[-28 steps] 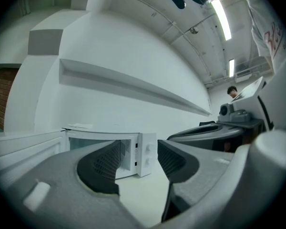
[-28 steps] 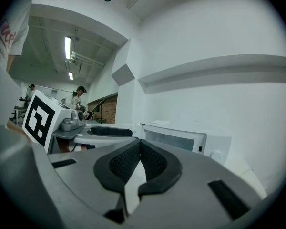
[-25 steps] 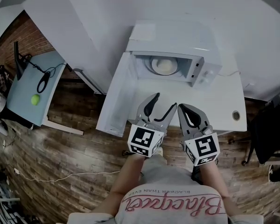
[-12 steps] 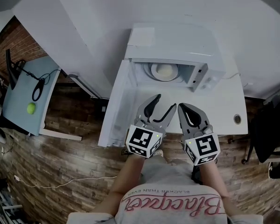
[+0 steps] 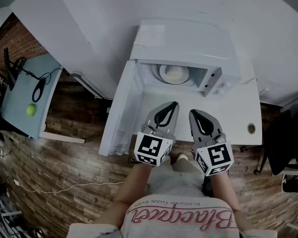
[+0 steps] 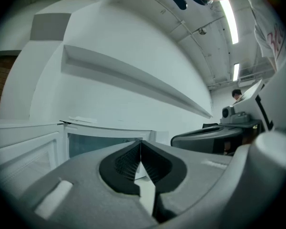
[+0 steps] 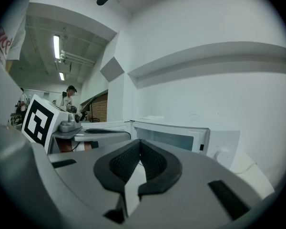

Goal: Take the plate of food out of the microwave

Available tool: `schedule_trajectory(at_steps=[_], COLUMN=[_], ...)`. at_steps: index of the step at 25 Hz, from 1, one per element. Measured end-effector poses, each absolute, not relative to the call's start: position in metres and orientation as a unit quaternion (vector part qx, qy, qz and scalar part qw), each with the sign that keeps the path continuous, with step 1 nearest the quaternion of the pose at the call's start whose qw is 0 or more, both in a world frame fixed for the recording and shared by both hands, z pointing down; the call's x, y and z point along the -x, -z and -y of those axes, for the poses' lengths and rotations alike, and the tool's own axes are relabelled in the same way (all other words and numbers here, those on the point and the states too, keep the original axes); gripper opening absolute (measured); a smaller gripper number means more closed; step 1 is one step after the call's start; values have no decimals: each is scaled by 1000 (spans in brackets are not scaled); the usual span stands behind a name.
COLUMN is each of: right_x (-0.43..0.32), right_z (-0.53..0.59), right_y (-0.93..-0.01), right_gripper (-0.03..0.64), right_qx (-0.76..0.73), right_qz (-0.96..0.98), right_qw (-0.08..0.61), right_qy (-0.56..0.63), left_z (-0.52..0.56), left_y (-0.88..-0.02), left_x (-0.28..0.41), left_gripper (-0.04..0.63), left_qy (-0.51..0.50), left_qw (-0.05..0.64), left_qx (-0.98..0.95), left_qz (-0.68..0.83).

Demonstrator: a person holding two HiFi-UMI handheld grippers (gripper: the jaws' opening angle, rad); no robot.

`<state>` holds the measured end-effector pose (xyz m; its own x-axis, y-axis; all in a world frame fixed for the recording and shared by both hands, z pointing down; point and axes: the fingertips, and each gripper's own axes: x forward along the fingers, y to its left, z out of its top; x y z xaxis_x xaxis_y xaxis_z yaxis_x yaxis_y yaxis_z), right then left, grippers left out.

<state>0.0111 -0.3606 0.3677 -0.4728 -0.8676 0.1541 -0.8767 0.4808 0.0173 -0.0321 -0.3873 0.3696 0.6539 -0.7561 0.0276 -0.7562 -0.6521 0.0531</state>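
The white microwave stands on a white table, its door swung open to the left. Inside, a pale plate of food rests on the turntable. My left gripper hovers in front of the opening, above the table and short of the cavity. Its jaws are closing, tips together with nothing between them. My right gripper hangs beside it on the right, also shut and empty. The microwave front shows beyond both sets of jaws.
The white table has a round cable hole at its right front. To the far left stands a blue-grey side table with a green ball and a black cable. A dark chair sits at the right.
The left gripper's jaws have gone from wide apart to together, empty. Both grippers stay in front of the open microwave; the view has shifted slightly.
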Motion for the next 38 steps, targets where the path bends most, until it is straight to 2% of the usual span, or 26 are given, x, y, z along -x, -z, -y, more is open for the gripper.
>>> schedule_trajectory(at_steps=[1, 29, 36, 38], right_x=[-13, -64, -60, -59], right_z=[362, 391, 401, 404], right_y=[-368, -377, -380, -381], right_gripper=[11, 11, 11, 11], right_qx=[-506, -420, -415, -417], right_qz=[859, 906, 908, 907], right_qw=[70, 46, 42, 43], right_qy=[-33, -36, -39, -39], left_z=[388, 411, 424, 430], left_y=[-370, -390, -398, -405], left_x=[31, -12, -11, -9], left_gripper=[6, 13, 150, 212], left_qy=[-2, 22, 37, 37], left_qw=[29, 83, 116, 136], left_qx=[-907, -861, -861, -858], left_qz=[419, 502, 494, 494])
